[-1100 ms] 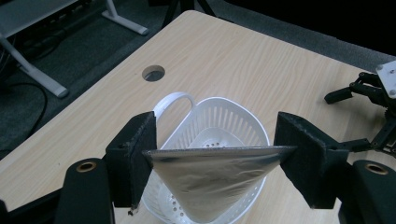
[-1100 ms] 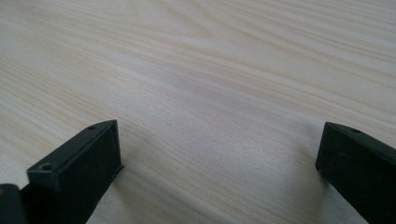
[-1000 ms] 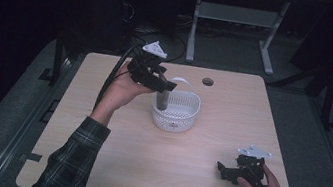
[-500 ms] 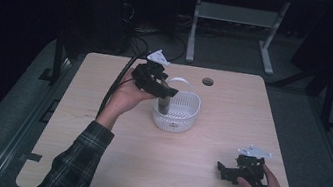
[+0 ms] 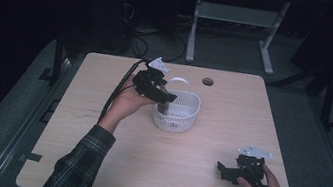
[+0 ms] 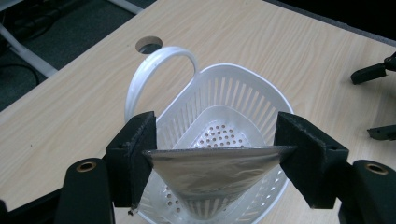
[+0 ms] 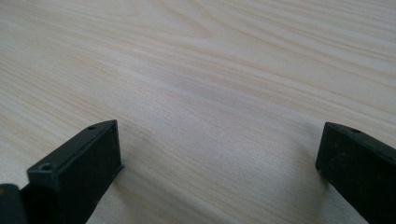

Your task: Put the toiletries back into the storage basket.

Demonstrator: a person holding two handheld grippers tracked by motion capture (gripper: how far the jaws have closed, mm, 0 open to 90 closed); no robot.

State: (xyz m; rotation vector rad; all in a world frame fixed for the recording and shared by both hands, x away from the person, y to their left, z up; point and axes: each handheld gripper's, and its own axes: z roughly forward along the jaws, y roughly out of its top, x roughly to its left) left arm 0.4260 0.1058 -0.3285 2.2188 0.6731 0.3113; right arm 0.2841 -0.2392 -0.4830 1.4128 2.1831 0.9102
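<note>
Table (image 5: 201,180): I see pale wood-grain, smooth and matt, with a soft sheen in the right gripper view. Basket (image 6: 233,88): white perforated plastic, slightly glossy, moulded handle. Funnel (image 6: 210,175) clamped in my left gripper (image 6: 215,154): brushed metal, dull grey, faintly reflective. Jaw pads look like black matt foam, rough at the edges. Sleeve (image 5: 76,170): plaid cloth. Right gripper (image 5: 238,171): black, matt.

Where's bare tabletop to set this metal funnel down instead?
Bare wood runs left of the white slotted plastic basket to the wooden table's left edge, and between basket and right gripper. Crowded: the basket itself, where the left gripper holds the grey metal cone.
</note>
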